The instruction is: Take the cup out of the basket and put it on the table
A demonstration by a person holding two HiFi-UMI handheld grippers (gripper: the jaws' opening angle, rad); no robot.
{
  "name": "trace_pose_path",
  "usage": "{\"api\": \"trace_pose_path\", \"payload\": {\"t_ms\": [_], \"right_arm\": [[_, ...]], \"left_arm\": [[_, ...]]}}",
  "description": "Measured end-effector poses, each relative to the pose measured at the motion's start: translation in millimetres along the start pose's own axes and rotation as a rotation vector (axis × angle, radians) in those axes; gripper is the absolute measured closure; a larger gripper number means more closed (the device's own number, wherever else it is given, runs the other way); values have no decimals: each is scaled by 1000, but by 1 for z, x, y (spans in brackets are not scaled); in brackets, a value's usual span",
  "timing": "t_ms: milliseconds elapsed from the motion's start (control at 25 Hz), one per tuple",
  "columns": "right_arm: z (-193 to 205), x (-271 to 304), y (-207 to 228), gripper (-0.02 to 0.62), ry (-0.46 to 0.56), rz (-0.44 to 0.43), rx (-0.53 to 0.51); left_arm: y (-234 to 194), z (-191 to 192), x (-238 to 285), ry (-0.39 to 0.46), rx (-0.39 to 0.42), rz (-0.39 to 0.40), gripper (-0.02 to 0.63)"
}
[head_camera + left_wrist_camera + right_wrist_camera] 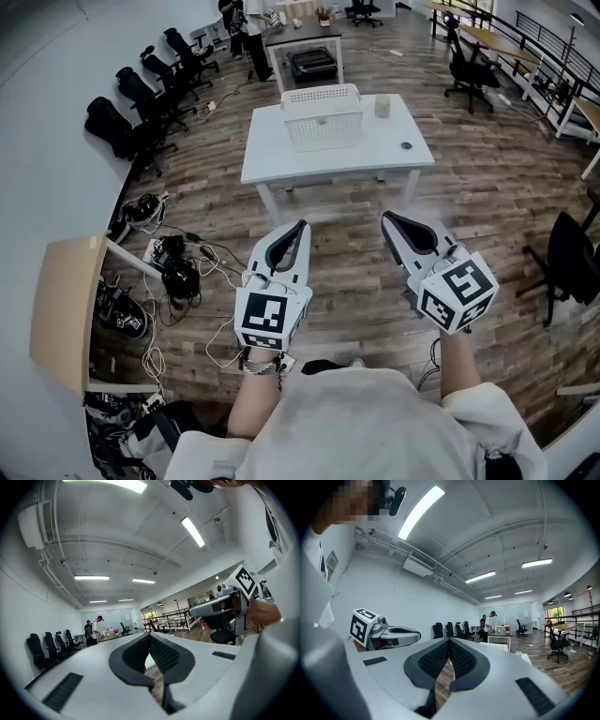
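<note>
We hold left gripper (298,228) and right gripper (388,218) close to body, well apart from table (281,161) — resting pose, no reach under way. Both jaw pairs pressed together, nothing between. Pale cup (382,106) stands on tabletop just beside white basket (322,117), outside it — we judge placing done.

You have black office chairs (141,92) lining the left wall, and tangled cables (180,269) on the wood floor (492,187).
</note>
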State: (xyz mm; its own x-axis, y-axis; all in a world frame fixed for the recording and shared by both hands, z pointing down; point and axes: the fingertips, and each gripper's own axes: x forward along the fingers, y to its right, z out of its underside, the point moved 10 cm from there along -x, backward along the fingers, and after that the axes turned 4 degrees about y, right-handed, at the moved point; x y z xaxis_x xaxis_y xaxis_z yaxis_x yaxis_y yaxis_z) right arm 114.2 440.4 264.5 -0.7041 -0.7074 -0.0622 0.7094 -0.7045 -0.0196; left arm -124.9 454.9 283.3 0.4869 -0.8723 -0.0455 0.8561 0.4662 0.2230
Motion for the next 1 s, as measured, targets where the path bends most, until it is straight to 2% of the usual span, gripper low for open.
{"api": "trace_pose_path", "payload": {"t_ms": [240,560,760,1000], "right_arm": [[6,2,24,578,1,18,28],[22,34,56,578,-24,41,1],[33,76,88,578,-36,25,46],[30,146,124,578,-16,-26,88]], "left_arm": [[3,5,23,-17,-8,7,607],[-16,28,65,-32,-18,21,607],[-49,44,109,-32,-23,35,607],[-109,57,170,-14,-9,49,607]]}}
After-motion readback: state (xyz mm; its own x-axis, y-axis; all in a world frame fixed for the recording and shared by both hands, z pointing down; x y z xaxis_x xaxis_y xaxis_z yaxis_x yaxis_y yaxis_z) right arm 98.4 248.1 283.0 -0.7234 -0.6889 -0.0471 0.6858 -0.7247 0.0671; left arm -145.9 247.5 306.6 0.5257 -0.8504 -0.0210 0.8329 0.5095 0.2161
